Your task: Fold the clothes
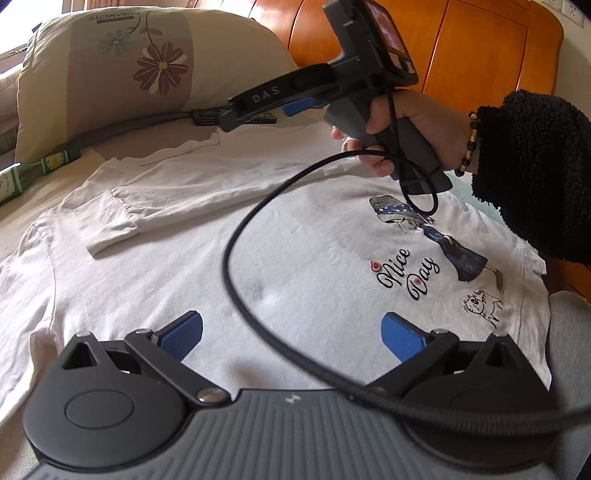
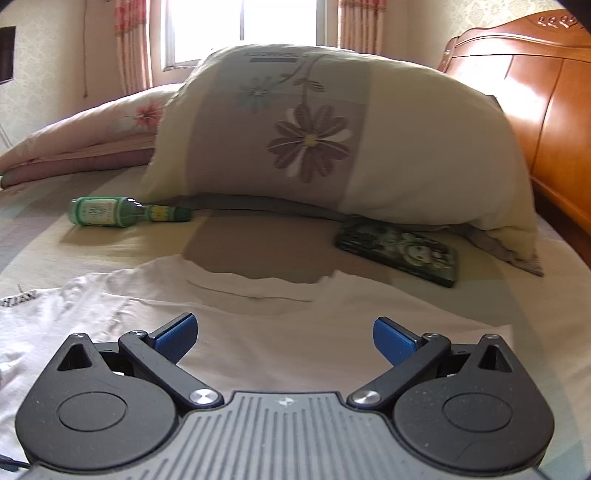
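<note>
Shirt [image 1: 280, 266]: white, spread flat on your bed [image 2: 258, 240], one sleeve [image 1: 122, 218] folded across the chest. Left tool [image 1: 291, 332]: pads apart, empty, above the shirt. Right tool [image 2: 282, 334]: pads apart, empty, low over the collar. Beyond: pillow [image 2: 332, 140], green bottle [image 2: 122, 211], phone [image 2: 399, 254].

A bedroom in a home. Shown by a bed [image 2: 517, 295] with a big flower pillow [image 2: 332, 140], a folded pink blanket [image 2: 92, 140] and a shiny wooden headboard [image 2: 546, 110]. Also a sunny window [image 2: 258, 22] with pink curtains [image 2: 133, 40], wallpaper on the walls, and a small green bottle [image 2: 122, 211] lying on the sheet.
</note>
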### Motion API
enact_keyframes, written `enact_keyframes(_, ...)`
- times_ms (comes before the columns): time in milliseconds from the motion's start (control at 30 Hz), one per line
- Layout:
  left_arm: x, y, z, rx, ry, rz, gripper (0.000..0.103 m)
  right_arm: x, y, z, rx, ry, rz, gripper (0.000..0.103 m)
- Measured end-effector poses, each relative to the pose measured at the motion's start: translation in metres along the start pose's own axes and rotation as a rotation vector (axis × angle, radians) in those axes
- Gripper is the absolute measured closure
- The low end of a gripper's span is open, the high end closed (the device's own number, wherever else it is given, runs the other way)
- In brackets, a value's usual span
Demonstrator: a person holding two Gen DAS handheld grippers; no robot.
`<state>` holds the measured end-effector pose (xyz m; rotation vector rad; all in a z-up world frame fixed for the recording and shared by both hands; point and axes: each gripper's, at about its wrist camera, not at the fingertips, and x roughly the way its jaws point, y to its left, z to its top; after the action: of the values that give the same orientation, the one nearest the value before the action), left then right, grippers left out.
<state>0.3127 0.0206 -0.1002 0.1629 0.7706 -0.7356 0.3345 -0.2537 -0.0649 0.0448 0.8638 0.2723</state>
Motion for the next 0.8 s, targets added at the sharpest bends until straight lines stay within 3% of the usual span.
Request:
enact_keyframes(433,0.005,-0.003,-0.011,-0.01,0.011,-0.08,0.001,-0.002,0.001,-0.002,0.001,-0.004,0.008,0.0)
enact_keyframes(633,0.0,-0.018,-0.018,-0.042,0.043,-0.042,0.001,-0.003,0.001,-0.003,0.001,-0.006,0.011,0.0)
enact_keyframes(800,-0.028,-0.037,-0.025,-0.055,0.131,0.011,0.001,-0.004,0.001,-0.004,0.001,-0.008,0.014,0.0)
